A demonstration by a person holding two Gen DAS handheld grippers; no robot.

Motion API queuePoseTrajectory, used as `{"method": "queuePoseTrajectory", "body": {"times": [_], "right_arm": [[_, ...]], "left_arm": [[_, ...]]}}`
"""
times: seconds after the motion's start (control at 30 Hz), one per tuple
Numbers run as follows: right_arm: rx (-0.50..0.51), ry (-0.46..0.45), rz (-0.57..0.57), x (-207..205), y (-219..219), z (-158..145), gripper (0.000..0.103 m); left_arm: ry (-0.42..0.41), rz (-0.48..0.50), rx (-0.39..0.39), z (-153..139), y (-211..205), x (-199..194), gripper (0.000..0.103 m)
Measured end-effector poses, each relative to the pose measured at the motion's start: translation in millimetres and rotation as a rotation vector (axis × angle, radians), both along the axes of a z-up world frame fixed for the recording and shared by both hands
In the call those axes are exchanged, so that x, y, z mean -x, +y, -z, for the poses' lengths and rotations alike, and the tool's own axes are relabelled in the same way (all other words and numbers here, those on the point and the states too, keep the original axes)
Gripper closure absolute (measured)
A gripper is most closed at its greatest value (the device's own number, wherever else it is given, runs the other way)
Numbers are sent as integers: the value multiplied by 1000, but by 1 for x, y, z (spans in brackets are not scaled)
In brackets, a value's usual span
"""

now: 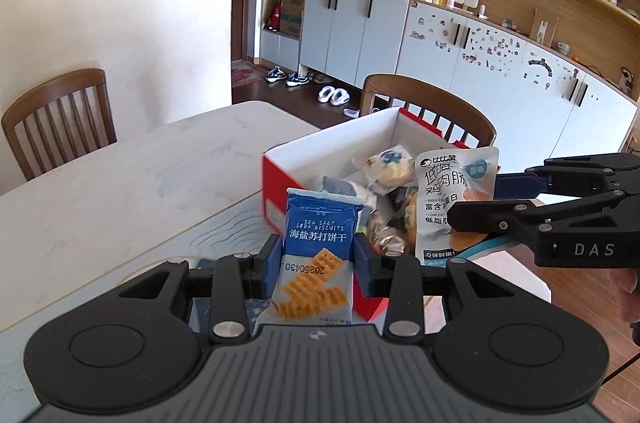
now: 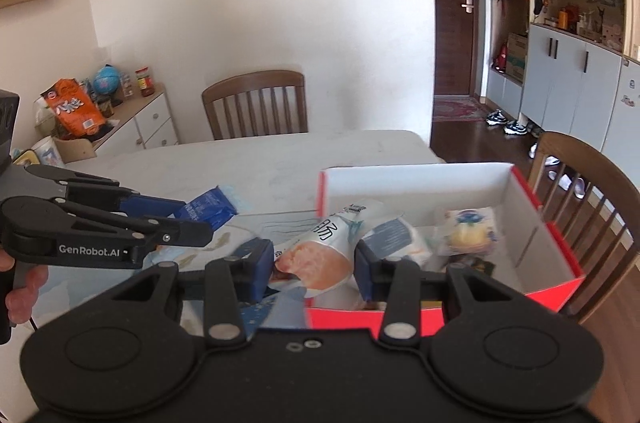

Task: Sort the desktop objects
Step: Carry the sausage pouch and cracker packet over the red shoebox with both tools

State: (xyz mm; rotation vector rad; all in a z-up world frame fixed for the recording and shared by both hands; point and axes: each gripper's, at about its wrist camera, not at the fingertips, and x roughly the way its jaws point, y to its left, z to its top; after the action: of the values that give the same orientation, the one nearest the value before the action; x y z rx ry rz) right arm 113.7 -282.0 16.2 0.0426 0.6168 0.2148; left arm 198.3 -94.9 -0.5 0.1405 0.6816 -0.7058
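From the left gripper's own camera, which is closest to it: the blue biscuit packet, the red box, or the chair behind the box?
1. Blue biscuit packet: held between the left gripper fingers.
2. Red box: just ahead on the table.
3. Chair behind the box: beyond the table's far edge.

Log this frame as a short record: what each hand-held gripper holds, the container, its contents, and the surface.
left hand-held gripper: shut on biscuit pack, upright, blue
right hand-held gripper: shut on sausage pouch, white
container: red box, white inside, open top
contents: several wrapped snacks; exact count unclear
surface: white table
positions: both packs held near the box, neither released
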Motion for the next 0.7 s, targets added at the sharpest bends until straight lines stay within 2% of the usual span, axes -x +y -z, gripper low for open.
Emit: {"method": "queuePoseTrajectory", "body": {"times": [0.7], "right_arm": [[15, 8, 41, -25, -97, 8, 61]], "left_arm": [[24, 29, 0, 7, -105, -26, 67]]}}
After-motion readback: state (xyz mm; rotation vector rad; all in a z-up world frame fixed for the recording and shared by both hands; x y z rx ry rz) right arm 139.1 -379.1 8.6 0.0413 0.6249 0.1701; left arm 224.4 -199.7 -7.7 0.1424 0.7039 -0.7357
